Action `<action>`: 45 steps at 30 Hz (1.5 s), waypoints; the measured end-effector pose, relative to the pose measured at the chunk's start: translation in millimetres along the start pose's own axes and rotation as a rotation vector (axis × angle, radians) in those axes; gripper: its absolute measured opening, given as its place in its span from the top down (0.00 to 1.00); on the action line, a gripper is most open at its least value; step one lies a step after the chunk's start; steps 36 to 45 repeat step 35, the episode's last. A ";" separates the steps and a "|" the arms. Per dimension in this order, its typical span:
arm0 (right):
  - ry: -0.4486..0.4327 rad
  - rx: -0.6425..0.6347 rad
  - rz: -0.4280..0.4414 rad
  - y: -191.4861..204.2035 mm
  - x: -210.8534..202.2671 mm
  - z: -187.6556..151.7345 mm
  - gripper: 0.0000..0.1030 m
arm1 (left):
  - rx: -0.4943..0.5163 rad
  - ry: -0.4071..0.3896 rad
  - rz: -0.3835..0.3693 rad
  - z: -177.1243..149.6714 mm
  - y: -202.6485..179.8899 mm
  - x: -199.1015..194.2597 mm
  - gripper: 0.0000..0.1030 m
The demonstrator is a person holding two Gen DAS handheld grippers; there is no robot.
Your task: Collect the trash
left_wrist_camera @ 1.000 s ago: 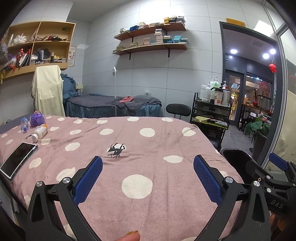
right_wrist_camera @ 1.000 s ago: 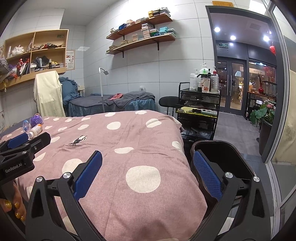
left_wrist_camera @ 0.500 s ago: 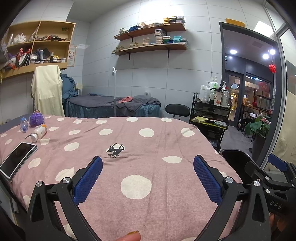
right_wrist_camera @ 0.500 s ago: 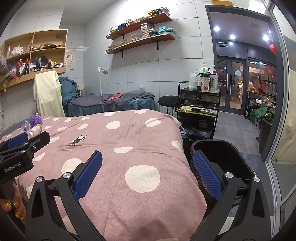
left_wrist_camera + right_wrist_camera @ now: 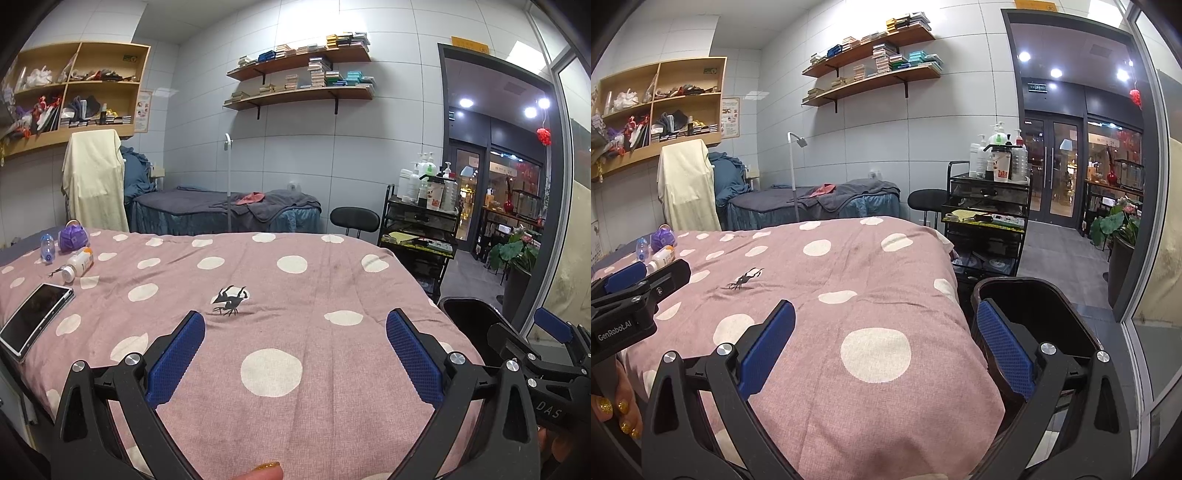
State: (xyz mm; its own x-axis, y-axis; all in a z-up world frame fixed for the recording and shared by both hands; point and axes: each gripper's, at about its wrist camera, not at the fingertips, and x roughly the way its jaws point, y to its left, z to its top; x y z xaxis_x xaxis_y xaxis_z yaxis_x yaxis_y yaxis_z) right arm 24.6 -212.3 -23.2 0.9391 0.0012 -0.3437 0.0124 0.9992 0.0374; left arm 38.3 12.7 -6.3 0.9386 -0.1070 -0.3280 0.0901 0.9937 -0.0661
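A small black spidery scrap (image 5: 229,301) (image 5: 744,279) lies mid-bed on the pink polka-dot cover (image 5: 332,387). Far left on the bed are a white bottle on its side (image 5: 79,264) (image 5: 661,256), a small clear bottle (image 5: 47,248) and a crumpled purple item (image 5: 73,238). A dark bin (image 5: 1034,295) (image 5: 469,317) stands off the bed's right edge. My left gripper (image 5: 295,358) hovers open over the cover, short of the scrap. My right gripper (image 5: 886,354) is open above the bed's right corner, its right finger over the bin. Neither holds anything.
A phone (image 5: 35,321) lies near the bed's left edge. Past the bin stands a black cart (image 5: 988,221) with bottles on top, a black stool (image 5: 927,199) beside it. Another bed (image 5: 225,210) is behind, and a glass door lies to the right.
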 end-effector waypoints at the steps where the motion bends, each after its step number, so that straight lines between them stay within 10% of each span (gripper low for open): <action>1: 0.001 0.000 -0.001 -0.1 0.2 -0.1 0.06 | 0.001 0.002 -0.001 0.0 0.0 0.4 0.06; 45: 0.011 0.005 -0.015 -2.8 7.1 -1.1 0.06 | -0.021 0.031 -0.015 4.0 7.0 9.9 0.06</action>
